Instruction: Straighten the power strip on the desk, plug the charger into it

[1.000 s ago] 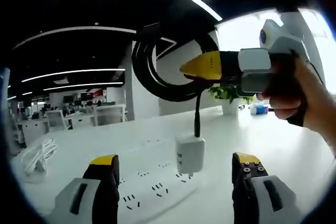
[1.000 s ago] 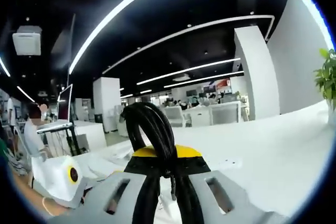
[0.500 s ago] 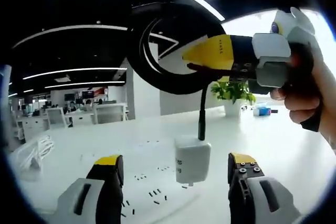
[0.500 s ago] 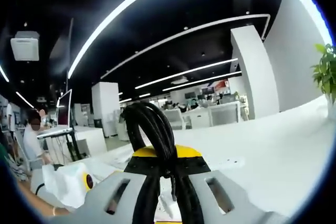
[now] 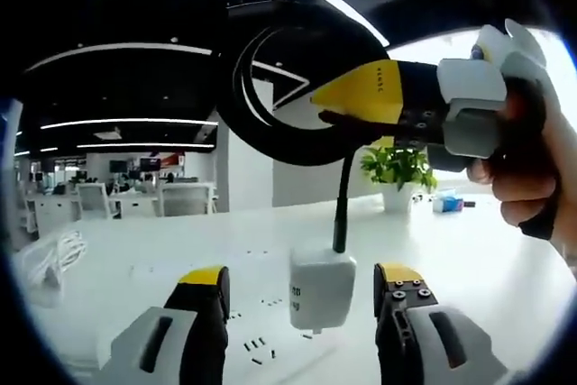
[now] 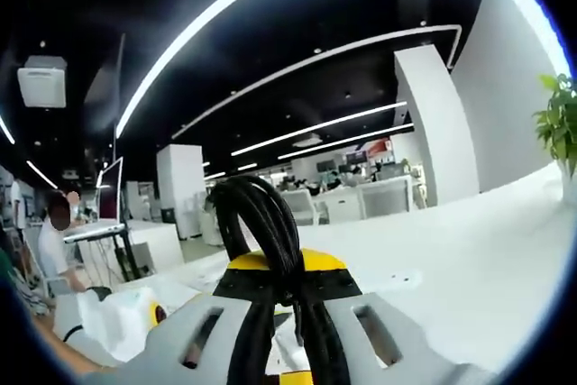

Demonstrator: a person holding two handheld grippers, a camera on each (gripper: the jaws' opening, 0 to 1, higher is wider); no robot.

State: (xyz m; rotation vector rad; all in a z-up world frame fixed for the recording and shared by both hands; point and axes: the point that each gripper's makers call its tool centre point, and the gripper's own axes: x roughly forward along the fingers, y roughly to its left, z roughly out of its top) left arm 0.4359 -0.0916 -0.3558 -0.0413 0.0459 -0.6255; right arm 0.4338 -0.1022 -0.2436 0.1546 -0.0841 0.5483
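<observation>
Risk lay in the dangling charger [image 5: 322, 288]: the right hand-held gripper [image 5: 361, 107], clamped on its coiled cable [image 5: 270, 137], let it swing above the power strip [image 5: 261, 331] on the counter [image 5: 469, 263]; prongs probably misaligned. Left hand-held gripper [image 5: 302, 290] stood apart.

One charger [image 5: 321, 288], one power strip [image 5: 261, 331], one potted plant [image 5: 398, 173].

You're working at a broad white desk [image 5: 469, 259] in an open-plan office with a dark ceiling [image 6: 270, 51] crossed by long curved light strips [image 6: 216, 15]. A potted plant [image 5: 398, 173] stands on the desk's far side against a white wall [image 5: 297, 169], beside a bright window [image 5: 424, 56]. Across the room you see a square white column [image 6: 437, 123], rows of white desks with chairs [image 6: 361, 196], and a ceiling air unit [image 6: 42, 81].
</observation>
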